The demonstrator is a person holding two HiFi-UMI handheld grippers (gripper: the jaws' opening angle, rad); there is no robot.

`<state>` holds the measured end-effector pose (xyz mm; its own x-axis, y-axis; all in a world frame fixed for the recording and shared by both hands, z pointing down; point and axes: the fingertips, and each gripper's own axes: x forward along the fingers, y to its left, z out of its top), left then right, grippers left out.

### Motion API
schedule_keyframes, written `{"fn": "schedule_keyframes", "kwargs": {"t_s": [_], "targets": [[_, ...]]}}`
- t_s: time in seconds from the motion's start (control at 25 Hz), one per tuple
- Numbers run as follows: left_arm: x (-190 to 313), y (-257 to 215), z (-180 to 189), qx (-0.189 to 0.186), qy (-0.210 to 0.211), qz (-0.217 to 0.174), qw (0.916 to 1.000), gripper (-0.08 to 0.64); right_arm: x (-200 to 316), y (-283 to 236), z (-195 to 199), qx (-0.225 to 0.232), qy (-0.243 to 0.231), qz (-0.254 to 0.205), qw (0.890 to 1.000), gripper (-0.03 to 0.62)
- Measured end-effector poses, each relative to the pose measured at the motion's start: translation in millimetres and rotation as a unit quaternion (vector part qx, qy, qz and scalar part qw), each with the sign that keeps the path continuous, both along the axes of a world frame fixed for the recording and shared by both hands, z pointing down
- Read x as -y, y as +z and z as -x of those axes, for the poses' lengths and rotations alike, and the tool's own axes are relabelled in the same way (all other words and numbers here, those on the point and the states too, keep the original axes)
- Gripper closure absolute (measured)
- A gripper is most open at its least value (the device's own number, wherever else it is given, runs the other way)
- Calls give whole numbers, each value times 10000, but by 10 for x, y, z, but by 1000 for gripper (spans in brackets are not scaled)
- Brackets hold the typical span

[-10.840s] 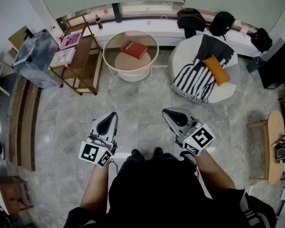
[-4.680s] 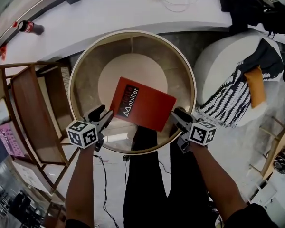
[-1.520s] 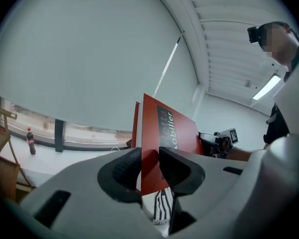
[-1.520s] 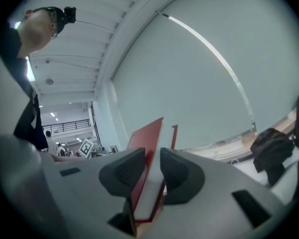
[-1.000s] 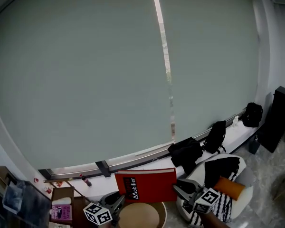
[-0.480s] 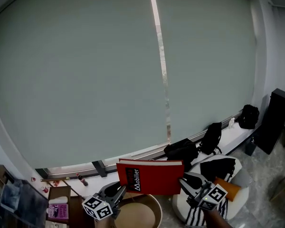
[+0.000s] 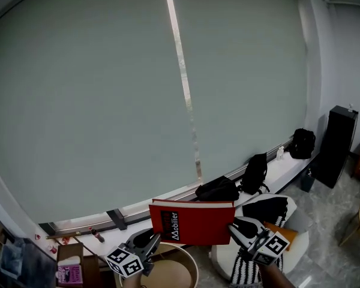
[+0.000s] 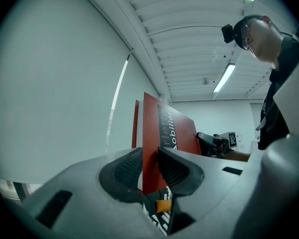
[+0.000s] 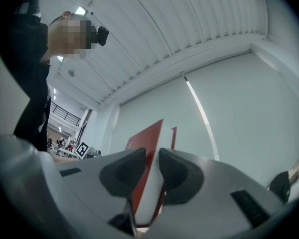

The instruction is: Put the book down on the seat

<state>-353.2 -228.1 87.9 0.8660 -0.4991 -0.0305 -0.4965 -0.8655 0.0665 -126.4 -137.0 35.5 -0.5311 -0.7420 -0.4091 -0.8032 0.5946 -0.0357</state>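
The red book (image 7: 192,222) is held upright and level in the air, its cover with white lettering facing me. My left gripper (image 7: 153,240) is shut on its lower left edge and my right gripper (image 7: 235,228) is shut on its right edge. In the left gripper view the book (image 8: 174,133) stands pinched between the pads of the left gripper (image 8: 149,168). The right gripper view shows the book (image 9: 147,141) clamped in the right gripper (image 9: 152,171). The white round seat (image 7: 221,260) with a striped blanket (image 7: 243,275) and an orange cushion (image 7: 282,230) lies below the right gripper.
A round table (image 7: 168,272) sits under the left gripper. Black bags (image 7: 216,189) rest on the window ledge, and a tall black cabinet (image 7: 336,146) stands at the right. A wooden shelf with a pink magazine (image 7: 69,273) is at lower left.
The book has risen slightly and shifted right with both grippers still on it. The head view has swung right, bringing more of the seat and the black cabinet into view.
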Motion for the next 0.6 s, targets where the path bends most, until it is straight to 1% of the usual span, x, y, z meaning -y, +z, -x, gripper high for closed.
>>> {"fn": "schedule_keyframes", "kwargs": {"t_s": [0.08,0.2,0.44,0.52,0.6], "targets": [[-26,-29,-155,25,101,-54,9999,451,-76,3,-133,-18,78,3,10000,494],[-72,-39,-467,76,271,-86,9996,451,-177,98,-394,-234,308,147,9991,494],[-195,-37,-1030,121,639,-92,9978,451,-455,131,-885,-116,760,104,9970,494],[-240,-45,-1218,146,783,-103,9968,451,-554,155,-1068,-6,943,71,9955,494],[-297,-39,-1411,206,950,-113,9952,451,-680,196,-1215,-36,1092,130,9939,494]]}}
